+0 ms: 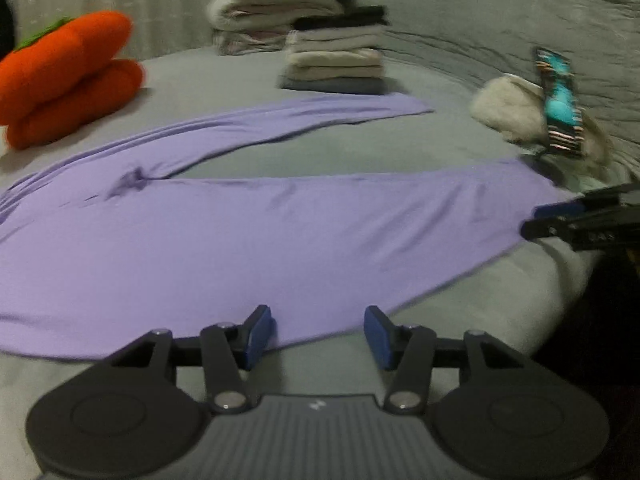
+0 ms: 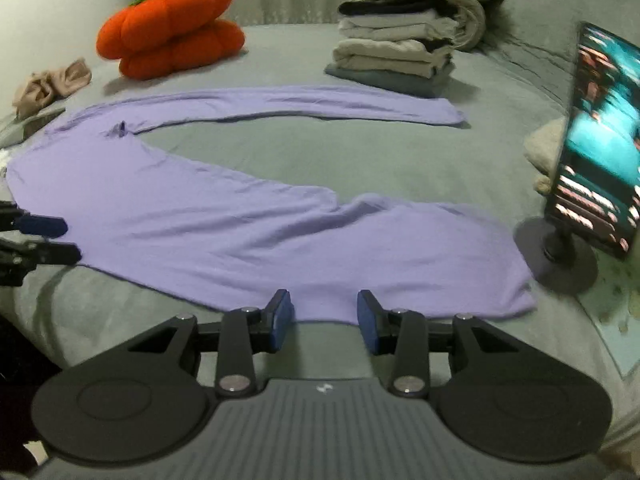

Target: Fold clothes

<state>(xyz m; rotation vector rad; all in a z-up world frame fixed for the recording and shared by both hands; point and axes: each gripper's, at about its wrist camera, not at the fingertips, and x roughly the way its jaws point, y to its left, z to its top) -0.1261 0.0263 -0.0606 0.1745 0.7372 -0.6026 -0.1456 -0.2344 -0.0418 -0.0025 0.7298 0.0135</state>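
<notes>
Here, purple leggings (image 2: 240, 216) spread flat on grey bed (image 2: 360, 152), 2 legs splayed apart. Left gripper (image 1: 318, 336) at near edge of leggings, fingers (image 1: 258, 334) parted, nothing clamped, fabric edge just between them. Right gripper (image 2: 325, 318) at same near edge by leg cuff, fingers moderately apart, not pinching. Beyond leggings: folded clothes stack (image 2: 396, 56), orange pumpkin cushion (image 2: 172, 32). Phone on stand (image 2: 600, 140) beside cuff.
</notes>
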